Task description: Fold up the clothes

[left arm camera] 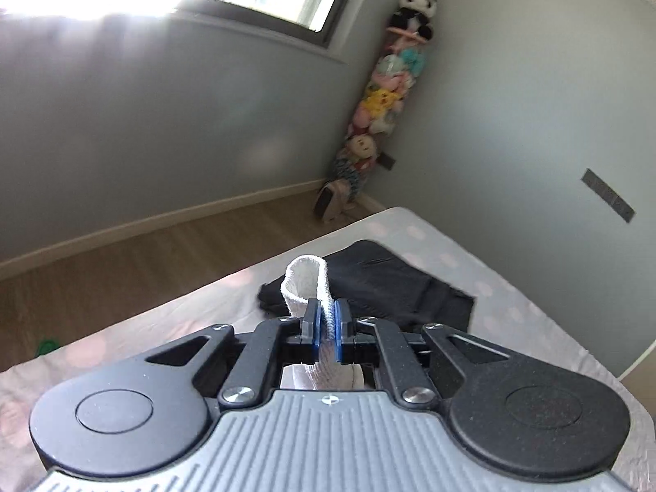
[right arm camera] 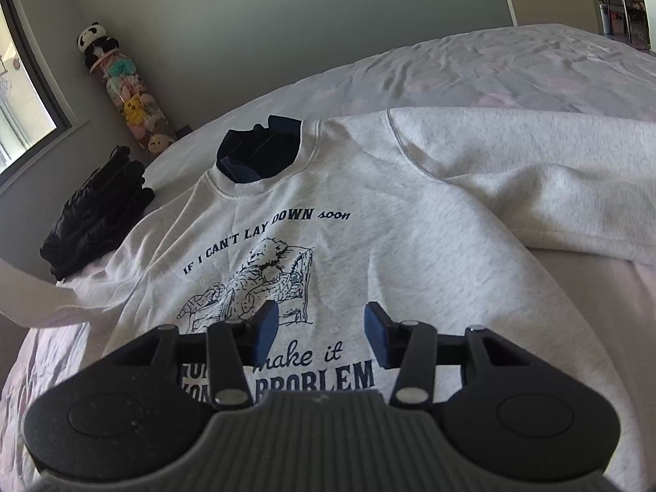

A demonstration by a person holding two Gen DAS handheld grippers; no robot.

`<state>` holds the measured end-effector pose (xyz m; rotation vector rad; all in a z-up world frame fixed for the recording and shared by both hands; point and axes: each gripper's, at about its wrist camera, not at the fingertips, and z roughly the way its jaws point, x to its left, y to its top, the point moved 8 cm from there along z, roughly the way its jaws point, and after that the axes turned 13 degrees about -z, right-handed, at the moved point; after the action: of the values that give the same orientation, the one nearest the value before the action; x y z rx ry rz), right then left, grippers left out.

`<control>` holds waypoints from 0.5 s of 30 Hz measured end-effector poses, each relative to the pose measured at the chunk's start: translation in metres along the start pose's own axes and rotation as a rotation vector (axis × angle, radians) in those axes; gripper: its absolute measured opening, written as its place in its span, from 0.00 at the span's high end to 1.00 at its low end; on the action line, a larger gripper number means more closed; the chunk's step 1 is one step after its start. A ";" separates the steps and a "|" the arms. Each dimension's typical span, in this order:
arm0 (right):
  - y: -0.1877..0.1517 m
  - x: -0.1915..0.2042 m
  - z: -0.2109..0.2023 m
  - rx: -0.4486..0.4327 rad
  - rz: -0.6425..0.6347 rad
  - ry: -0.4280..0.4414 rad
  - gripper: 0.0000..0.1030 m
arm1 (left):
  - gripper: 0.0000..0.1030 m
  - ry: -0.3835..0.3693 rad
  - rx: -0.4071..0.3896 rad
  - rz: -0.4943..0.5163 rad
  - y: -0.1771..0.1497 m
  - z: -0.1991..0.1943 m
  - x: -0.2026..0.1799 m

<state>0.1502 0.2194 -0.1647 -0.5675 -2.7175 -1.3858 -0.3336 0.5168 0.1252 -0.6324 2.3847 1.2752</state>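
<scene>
Your left gripper (left arm camera: 326, 320) has its fingers clamped on a ribbed white cuff (left arm camera: 305, 287), most likely the end of a sleeve, lifted clear of the bed (left arm camera: 512, 303). Your right gripper (right arm camera: 321, 330) hovers over the chest of the grey sweatshirt (right arm camera: 410, 246) with its fingers apart and nothing between them.

The sweatshirt lies face up on the bed, print showing, collar toward the far wall, one sleeve (right arm camera: 533, 176) stretched out flat to the right side of the right wrist view. Judging by that, the fold on this garment has barely begun: the body is still spread, neither sleeve is laid across the chest, and the hem has not been brought up. A pile of dark clothing (right arm camera: 98, 213) sits beside the sweatshirt's shoulder; it looks already folded, though you cannot be sure from here.

Hard to read: the hem is hidden under the right gripper's body, and the lower print is partly covered. The pale shape at the left edge of the right wrist view may be the raised sleeve, but it is cut off. The left wrist view does not show how the cuff joins the sweatshirt.
</scene>
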 end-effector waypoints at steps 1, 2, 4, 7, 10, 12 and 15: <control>0.005 -0.001 0.001 0.005 -0.014 -0.007 0.51 | 0.93 -0.027 -0.010 0.023 -0.002 -0.008 -0.026; 0.010 -0.003 0.002 0.002 -0.027 -0.017 0.51 | 0.93 -0.053 -0.018 0.046 -0.004 -0.015 -0.052; 0.021 -0.007 0.003 -0.030 -0.042 -0.028 0.51 | 0.93 -0.099 -0.022 0.086 -0.015 -0.027 -0.101; 0.029 -0.018 -0.002 -0.105 -0.038 -0.042 0.51 | 0.93 -0.167 -0.017 0.142 -0.038 -0.041 -0.169; 0.030 -0.031 -0.005 -0.142 -0.027 -0.054 0.51 | 0.93 -0.240 0.012 0.196 -0.075 -0.047 -0.232; 0.030 -0.042 -0.006 -0.151 0.014 -0.057 0.51 | 0.93 -0.290 0.044 0.223 -0.108 -0.051 -0.269; 0.032 -0.057 -0.007 -0.165 0.095 -0.046 0.51 | 0.93 -0.354 0.107 0.258 -0.161 -0.051 -0.311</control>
<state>0.2130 0.2136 -0.1465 -0.7366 -2.5882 -1.6008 0.0079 0.4611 0.2000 -0.0578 2.2643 1.2277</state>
